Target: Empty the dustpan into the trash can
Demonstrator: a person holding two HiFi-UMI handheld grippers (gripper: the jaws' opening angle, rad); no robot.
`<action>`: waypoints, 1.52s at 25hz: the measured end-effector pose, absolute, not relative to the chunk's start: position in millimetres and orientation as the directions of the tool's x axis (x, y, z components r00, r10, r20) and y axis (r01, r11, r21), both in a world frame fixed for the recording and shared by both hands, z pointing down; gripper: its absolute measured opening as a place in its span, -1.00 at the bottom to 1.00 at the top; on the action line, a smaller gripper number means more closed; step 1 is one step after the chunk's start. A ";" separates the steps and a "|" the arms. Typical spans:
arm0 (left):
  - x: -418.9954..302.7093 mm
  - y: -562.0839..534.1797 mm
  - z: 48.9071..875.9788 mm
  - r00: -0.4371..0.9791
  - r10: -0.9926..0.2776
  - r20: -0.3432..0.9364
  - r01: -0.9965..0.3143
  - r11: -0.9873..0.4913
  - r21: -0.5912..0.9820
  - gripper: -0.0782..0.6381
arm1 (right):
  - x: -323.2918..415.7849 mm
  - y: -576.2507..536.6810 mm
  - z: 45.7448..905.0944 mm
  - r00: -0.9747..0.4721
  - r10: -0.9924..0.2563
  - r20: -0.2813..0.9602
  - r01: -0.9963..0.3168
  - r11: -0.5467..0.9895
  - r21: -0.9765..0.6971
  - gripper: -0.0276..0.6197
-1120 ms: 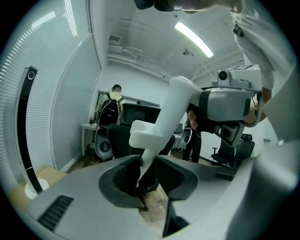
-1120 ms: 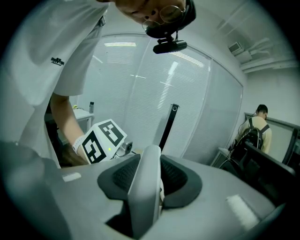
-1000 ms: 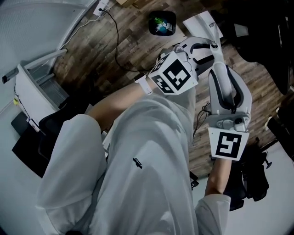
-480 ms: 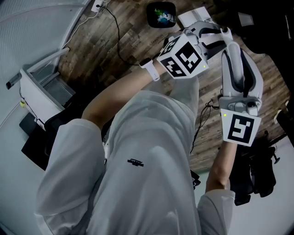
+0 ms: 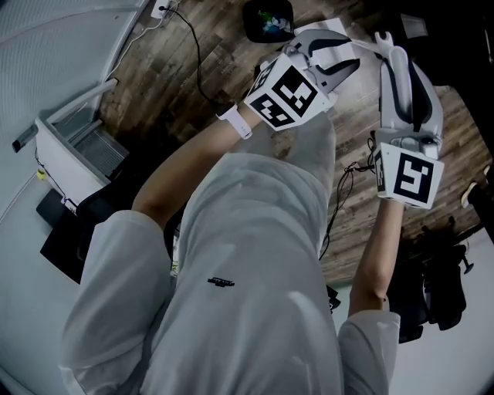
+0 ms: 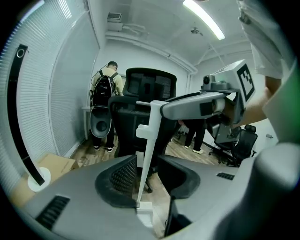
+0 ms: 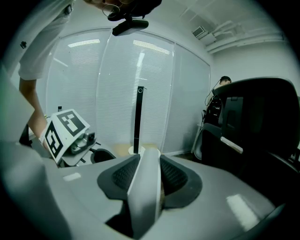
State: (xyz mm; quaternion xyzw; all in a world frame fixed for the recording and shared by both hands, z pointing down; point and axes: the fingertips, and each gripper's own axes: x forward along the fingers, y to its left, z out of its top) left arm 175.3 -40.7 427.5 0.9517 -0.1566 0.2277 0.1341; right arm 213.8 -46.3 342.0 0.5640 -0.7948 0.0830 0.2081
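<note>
White handle [image 6: 149,136]: your right gripper [image 7: 149,164] clamps it, left gripper [image 6: 147,165] just opening round it; unsteadied, it could swing wide of bin [image 5: 268,19].

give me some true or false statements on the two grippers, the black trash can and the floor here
1. The black trash can holds colourful rubbish. True.
2. The right gripper is empty. False: it is shut on a white handle.
3. The left gripper clamps the thin white pole. False: its jaws have just been opening, and the pole stands between them unclamped.
4. The floor is dark wooden planks. True.
</note>
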 end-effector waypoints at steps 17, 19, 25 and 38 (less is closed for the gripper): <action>109.5 -42.0 409.5 0.759 -0.403 0.511 -0.553 -0.814 0.179 -0.76 | 216.8 -75.4 432.5 -0.198 -0.875 0.442 -0.956 0.272 0.110 -0.47; 105.2 -41.9 409.8 0.754 -0.409 0.514 -0.563 -0.805 0.186 -0.76 | 214.7 -80.9 446.7 -0.203 -0.867 0.456 -0.955 0.279 0.106 -0.47; 98.8 -36.7 409.3 0.752 -0.397 0.526 -0.560 -0.805 0.194 -0.76 | 221.6 -81.7 489.5 -0.168 -0.835 0.524 -0.962 0.255 0.098 -0.47; 87.7 -22.2 399.1 0.749 -0.385 0.540 -0.562 -0.800 0.209 -0.76 | 236.6 -76.6 483.0 -0.192 -0.795 0.576 -0.970 0.241 0.011 -0.27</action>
